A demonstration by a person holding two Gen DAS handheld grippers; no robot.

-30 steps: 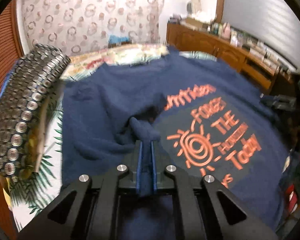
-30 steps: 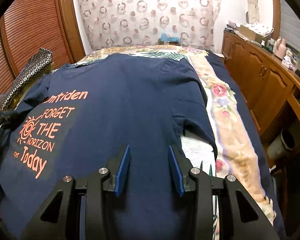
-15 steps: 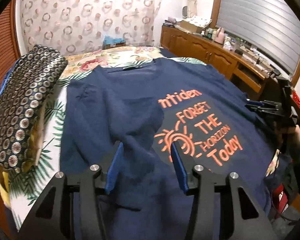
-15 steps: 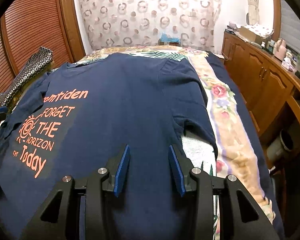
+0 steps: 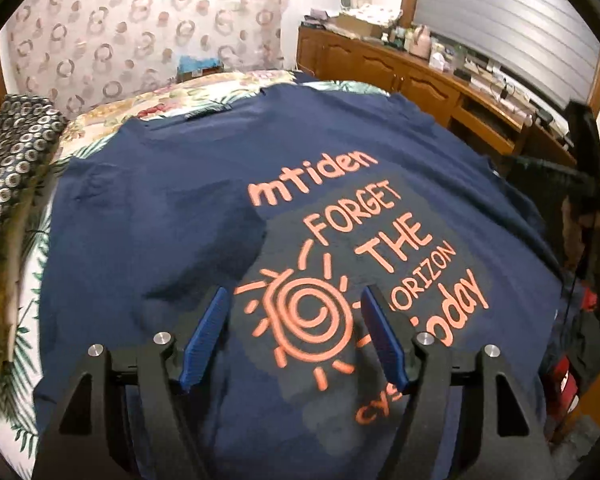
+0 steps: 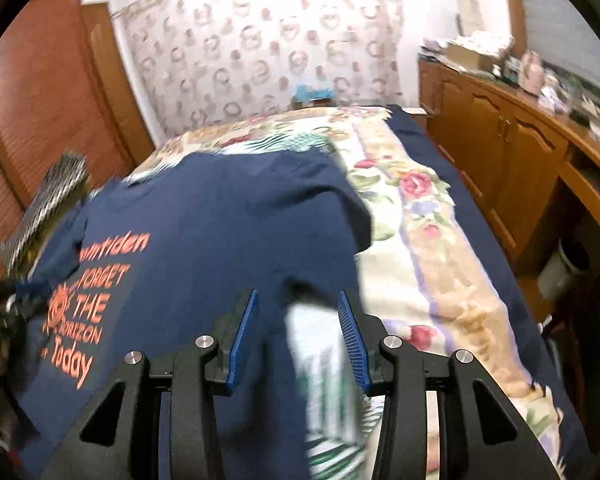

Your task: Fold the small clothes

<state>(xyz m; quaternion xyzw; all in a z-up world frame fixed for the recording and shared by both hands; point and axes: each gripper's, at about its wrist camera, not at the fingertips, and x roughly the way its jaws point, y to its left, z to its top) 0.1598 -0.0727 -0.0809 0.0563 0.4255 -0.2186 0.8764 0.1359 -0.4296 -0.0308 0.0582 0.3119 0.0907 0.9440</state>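
A navy T-shirt (image 5: 188,200) with orange print lies flat on the bed, its left sleeve folded in over the body. My left gripper (image 5: 294,300) is open and empty, above the sun print. The shirt also shows in the right wrist view (image 6: 220,232). My right gripper (image 6: 296,300) is open and empty, over the shirt's right edge by the sleeve (image 6: 352,216). That view is blurred.
A floral bedspread (image 6: 420,240) covers the bed. A patterned cushion (image 5: 8,176) lies at the bed's left side. A wooden cabinet (image 6: 520,160) with clutter runs along the right. A patterned curtain (image 5: 140,28) hangs behind, and wooden louvred doors (image 6: 48,92) stand at the left.
My left gripper let go of the folded sleeve, opened wide and moved right over the print. My right gripper has shifted right toward the shirt's right edge.
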